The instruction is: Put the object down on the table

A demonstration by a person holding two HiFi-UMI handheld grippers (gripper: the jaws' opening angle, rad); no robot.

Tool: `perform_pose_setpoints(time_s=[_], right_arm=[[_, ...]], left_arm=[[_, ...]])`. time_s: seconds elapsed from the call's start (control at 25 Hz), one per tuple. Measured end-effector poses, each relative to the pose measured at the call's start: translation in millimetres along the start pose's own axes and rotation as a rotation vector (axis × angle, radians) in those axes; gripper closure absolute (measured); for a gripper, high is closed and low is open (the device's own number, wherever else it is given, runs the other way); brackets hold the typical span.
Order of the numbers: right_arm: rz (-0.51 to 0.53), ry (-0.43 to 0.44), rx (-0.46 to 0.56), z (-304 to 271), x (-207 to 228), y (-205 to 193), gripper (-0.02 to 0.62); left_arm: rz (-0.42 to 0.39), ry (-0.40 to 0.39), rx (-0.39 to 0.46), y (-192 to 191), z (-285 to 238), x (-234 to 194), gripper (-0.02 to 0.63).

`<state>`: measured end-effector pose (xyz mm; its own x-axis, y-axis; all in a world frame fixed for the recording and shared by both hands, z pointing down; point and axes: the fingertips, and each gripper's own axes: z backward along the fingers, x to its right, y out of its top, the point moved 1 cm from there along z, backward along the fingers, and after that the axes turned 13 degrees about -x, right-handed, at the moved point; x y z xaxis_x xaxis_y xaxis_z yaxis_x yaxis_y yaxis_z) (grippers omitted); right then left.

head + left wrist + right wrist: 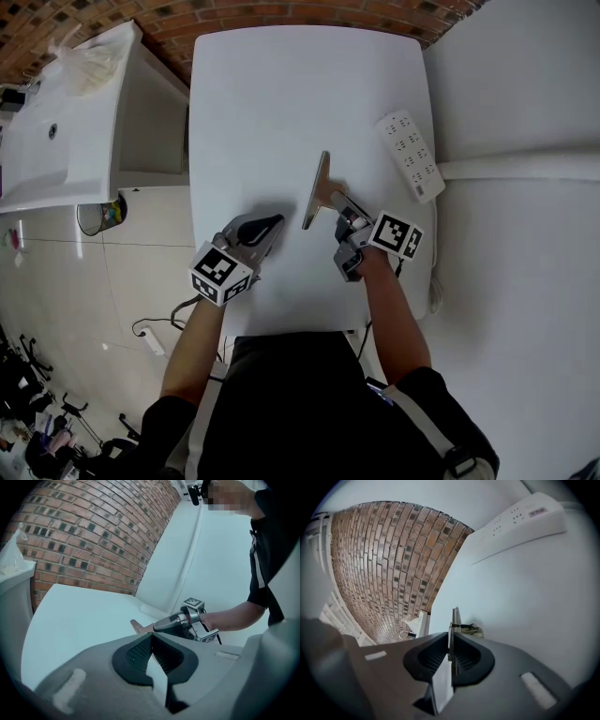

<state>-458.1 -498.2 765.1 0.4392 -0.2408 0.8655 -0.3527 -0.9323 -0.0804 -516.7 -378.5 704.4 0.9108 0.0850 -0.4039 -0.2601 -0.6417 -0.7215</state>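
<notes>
A T-shaped scraper with a long metal blade and a tan handle lies on the white table. My right gripper is at the end of its handle, coming from the near right. In the right gripper view the thin edge of the scraper stands between the two pads of the right gripper, which sit slightly apart from it, open. My left gripper rests on the table to the scraper's left, shut and empty. The left gripper view shows its own shut jaws, the scraper's tan end and the right gripper.
A white power strip lies at the table's right edge, also in the right gripper view. A white counter with a sink and a plastic bag stands to the left. A brick wall runs behind.
</notes>
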Motion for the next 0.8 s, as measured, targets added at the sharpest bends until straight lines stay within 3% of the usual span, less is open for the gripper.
perform_pose_setpoints(time_s=[0.16,0.4,0.48,0.64,0.8], right_arm=[[0.013,-0.026,-0.020,3,4,-15,0.469],[0.058,-0.100,0.014,27,7,-26,0.459],[0.065,-0.108,0.060,39,3,-27,0.475],[0.126,-0.096,0.140,62,-25,-39,0.588],[0.182,-0.048,0.174,80,-56,-65,0.589]], left_arm=[[-0.018,-0.005,0.013,5,7,3,0.606],[-0.062,-0.023,0.042,19,22,12,0.606],[-0.081,-0.026,0.053,22,29,17,0.606],[-0.115,-0.030,0.076,22,51,31,0.606],[-0.149,-0.038,0.111,18,80,54,0.606]])
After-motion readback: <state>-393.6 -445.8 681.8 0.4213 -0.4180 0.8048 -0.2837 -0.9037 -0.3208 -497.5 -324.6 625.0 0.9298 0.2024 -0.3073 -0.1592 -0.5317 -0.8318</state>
